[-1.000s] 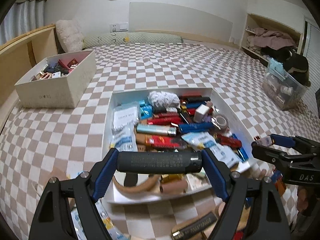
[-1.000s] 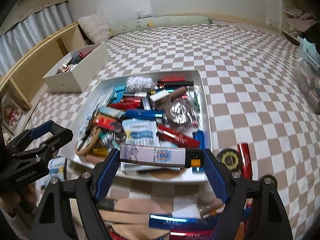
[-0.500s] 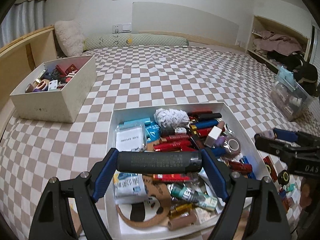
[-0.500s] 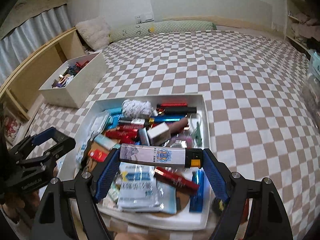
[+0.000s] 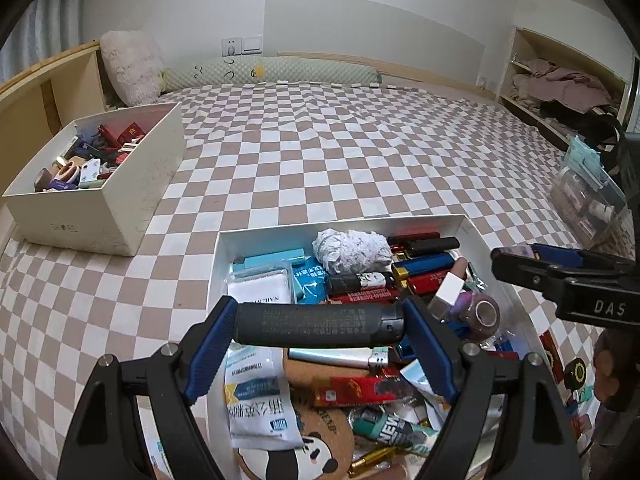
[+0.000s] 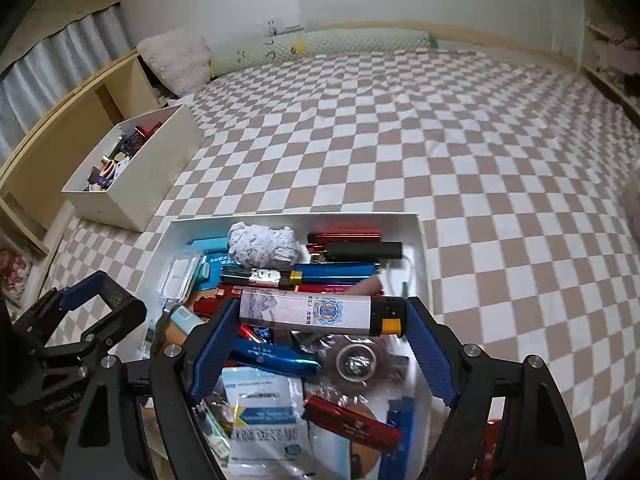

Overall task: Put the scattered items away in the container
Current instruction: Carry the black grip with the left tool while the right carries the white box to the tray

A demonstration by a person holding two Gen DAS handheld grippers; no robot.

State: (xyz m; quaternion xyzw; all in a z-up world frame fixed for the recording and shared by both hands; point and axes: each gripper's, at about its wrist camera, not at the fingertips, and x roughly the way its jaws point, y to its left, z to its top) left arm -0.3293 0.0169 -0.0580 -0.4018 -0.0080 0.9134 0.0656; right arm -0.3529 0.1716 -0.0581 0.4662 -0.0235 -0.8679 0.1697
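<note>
**a:** what are your claws doing right now?

**b:** my left claw (image 5: 320, 326) is clamping a black lighter (image 5: 318, 325) crosswise, one pad on each end. my right claw (image 6: 322, 316) is gripping a white printed lighter (image 6: 316, 316) the same way, its black and orange head against the right-hand pad.

**a:** and where's the container sitting?

**b:** the white tray (image 5: 219, 264) is lying right under both claws on the checkered bedspread (image 5: 360, 152), and it's packed with lighters, packets and a crumpled tissue wad (image 5: 352, 250). a beige box (image 5: 132, 196) of odds and ends is sitting well off to the front left of my left claw.
</note>
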